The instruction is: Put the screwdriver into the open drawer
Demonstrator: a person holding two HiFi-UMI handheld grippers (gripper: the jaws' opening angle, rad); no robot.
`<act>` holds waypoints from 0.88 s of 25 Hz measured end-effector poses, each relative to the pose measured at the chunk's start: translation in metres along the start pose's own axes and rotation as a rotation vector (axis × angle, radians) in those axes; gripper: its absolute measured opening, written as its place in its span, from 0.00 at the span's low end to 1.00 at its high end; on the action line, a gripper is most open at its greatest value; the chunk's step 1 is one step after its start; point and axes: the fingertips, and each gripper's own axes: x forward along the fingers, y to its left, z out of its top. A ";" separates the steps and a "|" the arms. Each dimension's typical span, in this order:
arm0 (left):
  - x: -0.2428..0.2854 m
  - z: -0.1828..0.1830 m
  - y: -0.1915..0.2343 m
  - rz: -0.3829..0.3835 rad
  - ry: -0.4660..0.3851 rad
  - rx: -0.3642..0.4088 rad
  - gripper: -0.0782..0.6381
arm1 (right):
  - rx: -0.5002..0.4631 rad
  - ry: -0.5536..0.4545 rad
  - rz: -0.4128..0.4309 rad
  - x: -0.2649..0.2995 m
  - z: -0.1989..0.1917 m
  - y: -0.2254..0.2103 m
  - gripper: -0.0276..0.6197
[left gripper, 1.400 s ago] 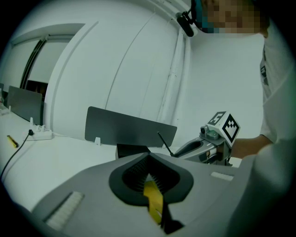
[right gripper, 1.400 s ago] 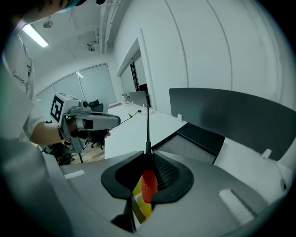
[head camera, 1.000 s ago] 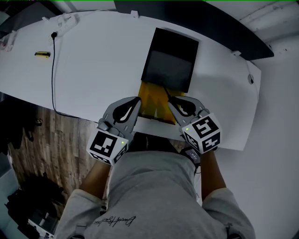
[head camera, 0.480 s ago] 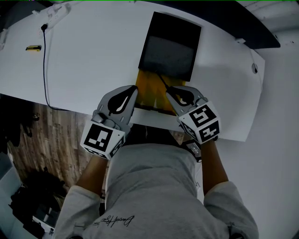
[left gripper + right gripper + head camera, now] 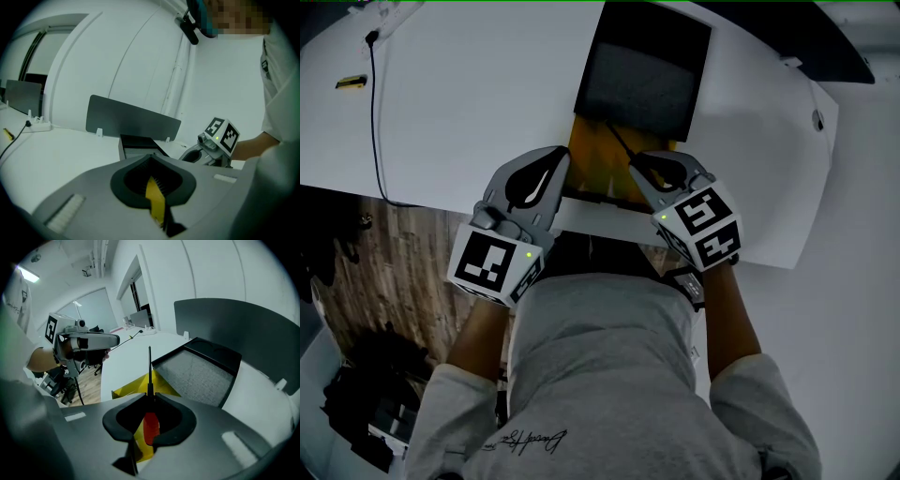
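The yellow drawer [image 5: 591, 167] stands pulled out of a black cabinet [image 5: 647, 75] toward the table's near edge. My right gripper [image 5: 639, 167] is shut on the screwdriver [image 5: 149, 373]. Its red handle [image 5: 151, 425] sits between the jaws, and the thin black shaft [image 5: 617, 148] points forward over the drawer [image 5: 138, 386] toward the cabinet [image 5: 201, 371]. My left gripper [image 5: 561, 155] hovers just left of the drawer with its jaws closed on nothing; a sliver of yellow shows through them. From the right gripper view, the left gripper [image 5: 115, 340] hangs in the air over the table.
A black cable [image 5: 375, 112] and a small yellow object [image 5: 352, 82] lie on the white table [image 5: 469, 94] at far left. A grey partition panel [image 5: 131, 119] stands behind the cabinet [image 5: 138, 143]. Wooden floor [image 5: 384, 253] lies below the table's near edge.
Both grippers have moved forward toward the cabinet, and the head view has shifted with them. The screwdriver stays in the right gripper, its tip now closer to the cabinet.
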 end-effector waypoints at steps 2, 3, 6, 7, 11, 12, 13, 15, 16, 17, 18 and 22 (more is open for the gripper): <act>0.000 -0.001 0.001 0.001 0.001 -0.003 0.11 | -0.001 0.011 0.002 0.004 -0.003 0.000 0.16; 0.000 -0.002 0.002 0.002 0.002 -0.004 0.11 | -0.002 0.015 0.004 0.006 -0.004 0.000 0.16; 0.000 -0.005 0.005 0.007 0.004 -0.007 0.11 | -0.005 0.027 0.008 0.011 -0.006 0.001 0.16; 0.000 -0.006 0.005 0.007 0.005 -0.008 0.11 | -0.006 0.032 0.008 0.013 -0.007 0.001 0.16; -0.001 -0.012 0.007 0.009 0.014 -0.014 0.11 | -0.010 0.055 0.007 0.021 -0.013 -0.001 0.16; -0.002 -0.013 0.008 0.011 0.017 -0.016 0.11 | -0.012 0.062 0.007 0.023 -0.014 -0.001 0.16; -0.002 -0.015 0.009 0.014 0.020 -0.018 0.11 | -0.013 0.068 0.009 0.025 -0.015 -0.001 0.16; -0.002 -0.018 0.011 0.017 0.025 -0.023 0.11 | -0.020 0.077 0.015 0.031 -0.018 -0.001 0.16; -0.001 -0.019 0.012 0.018 0.027 -0.025 0.11 | -0.028 0.085 0.015 0.033 -0.019 -0.001 0.16; 0.000 -0.019 0.012 0.018 0.027 -0.027 0.11 | -0.036 0.095 0.014 0.035 -0.020 -0.002 0.16; 0.000 -0.020 0.013 0.018 0.027 -0.029 0.11 | -0.043 0.105 0.013 0.037 -0.022 -0.002 0.16; 0.001 -0.024 0.015 0.020 0.030 -0.034 0.11 | -0.057 0.146 0.007 0.045 -0.027 -0.002 0.16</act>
